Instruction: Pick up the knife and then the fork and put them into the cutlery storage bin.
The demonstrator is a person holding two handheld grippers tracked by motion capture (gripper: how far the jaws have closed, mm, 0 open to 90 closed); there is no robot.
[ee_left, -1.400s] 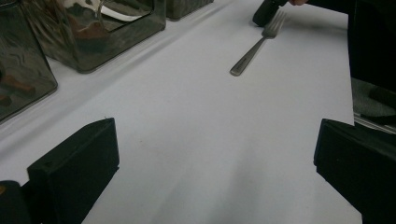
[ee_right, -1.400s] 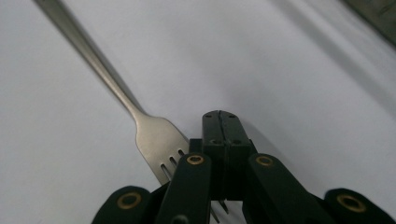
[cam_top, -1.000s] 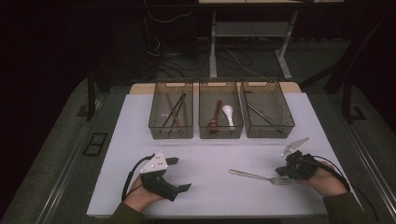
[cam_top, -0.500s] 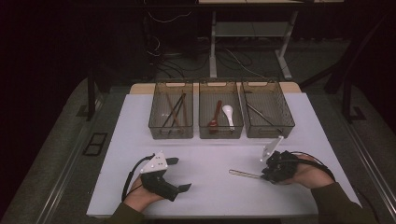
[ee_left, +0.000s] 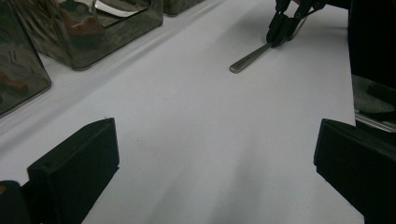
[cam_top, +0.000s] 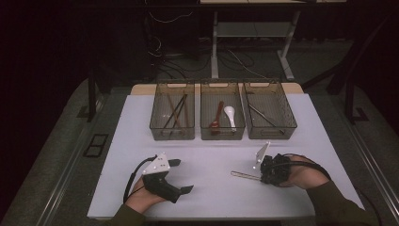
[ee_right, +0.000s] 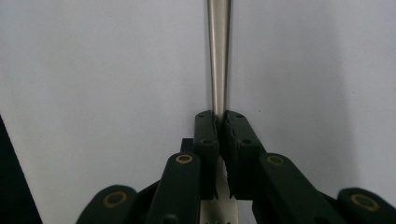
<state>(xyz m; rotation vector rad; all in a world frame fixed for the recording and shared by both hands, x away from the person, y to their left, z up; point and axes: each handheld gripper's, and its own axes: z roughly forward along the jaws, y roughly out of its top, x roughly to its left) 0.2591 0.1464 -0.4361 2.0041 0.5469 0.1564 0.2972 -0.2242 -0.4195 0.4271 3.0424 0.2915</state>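
Near the front edge of the white table [cam_top: 141, 117], toward its left corner, the left gripper [cam_top: 181, 176] rests in the person's hand with its jaws spread wide and nothing between them; in the left gripper view bare white surface lies between the two black jaws.

Along the back edge stand three clear bins in a row, close beside each other. The left bin [cam_top: 172, 133] holds dark sticks laid lengthwise. The middle bin [cam_top: 222, 134] holds a red spoon [cam_top: 217, 116] and a white spoon [cam_top: 230, 115] side by side. The right bin [cam_top: 270, 133] holds a thin metal piece lying aslant.

Nearer the front edge, right of the middle, a metal utensil [cam_top: 243, 175] lies flat on the surface, its handle pointing left toward the table's centre. The right gripper [cam_top: 261, 176] has its jaws clamped on the utensil's narrow part, having just been closing on it; in the right gripper view the handle [ee_right: 218, 56] runs straight out from between the pressed pads.

The stretch of table between the utensil and the bins is open, and the left gripper is well apart from it.
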